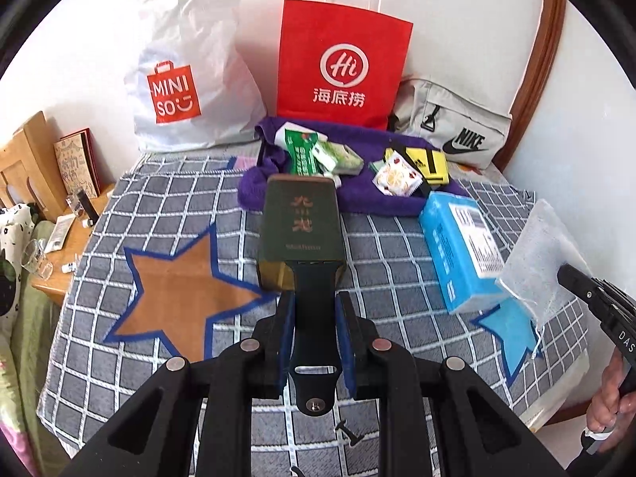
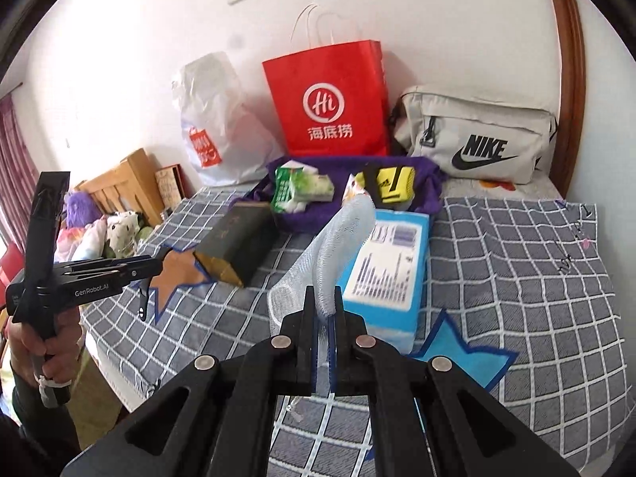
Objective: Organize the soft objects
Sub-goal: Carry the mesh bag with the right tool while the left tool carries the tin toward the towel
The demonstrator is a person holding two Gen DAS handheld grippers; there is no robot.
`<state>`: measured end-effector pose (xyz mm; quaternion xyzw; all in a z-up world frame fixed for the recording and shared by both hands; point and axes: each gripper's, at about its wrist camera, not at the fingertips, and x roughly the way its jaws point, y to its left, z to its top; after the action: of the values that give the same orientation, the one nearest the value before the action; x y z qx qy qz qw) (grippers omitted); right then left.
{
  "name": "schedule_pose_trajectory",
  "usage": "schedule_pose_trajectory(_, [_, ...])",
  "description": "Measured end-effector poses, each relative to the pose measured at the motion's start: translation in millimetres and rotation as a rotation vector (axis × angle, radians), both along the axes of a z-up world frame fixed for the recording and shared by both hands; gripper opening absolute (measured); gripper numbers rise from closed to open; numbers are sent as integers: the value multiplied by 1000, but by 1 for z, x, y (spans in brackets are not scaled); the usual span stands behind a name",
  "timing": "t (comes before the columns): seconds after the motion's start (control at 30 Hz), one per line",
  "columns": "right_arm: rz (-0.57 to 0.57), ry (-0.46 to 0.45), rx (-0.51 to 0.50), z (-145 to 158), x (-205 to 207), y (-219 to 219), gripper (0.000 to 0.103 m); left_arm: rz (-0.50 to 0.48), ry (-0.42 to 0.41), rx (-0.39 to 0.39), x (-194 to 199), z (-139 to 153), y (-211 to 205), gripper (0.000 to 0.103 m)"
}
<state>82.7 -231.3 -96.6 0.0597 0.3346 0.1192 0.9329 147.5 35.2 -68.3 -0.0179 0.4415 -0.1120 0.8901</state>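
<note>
Left gripper (image 1: 314,334) jaws clamped on dark strap (image 1: 314,318), green box (image 1: 300,222) hanging ahead above bed (image 1: 159,206) | right gripper (image 2: 322,318) jaws clamped on mesh pouch (image 2: 338,238), long axis running forward toward purple cloth (image 2: 314,210).

Bright, even daylight; soft shadows; sharp centre; fisheye-warped, dark-vignetted edges.

open checked blanket (image 2: 516,270) at right; bags (image 2: 330,99) and purple towel (image 2: 425,183) blocking the back
</note>
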Motion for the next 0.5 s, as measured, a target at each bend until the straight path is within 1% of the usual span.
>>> schedule_pose_trajectory(0.3, [-16,-24,6,17,30,-8,4,11,0,-6,30,9,0,20])
schedule_pose_trajectory(0.5, [-17,-16,32,20,52,-11,4,10,2,-3,52,11,-4,20])
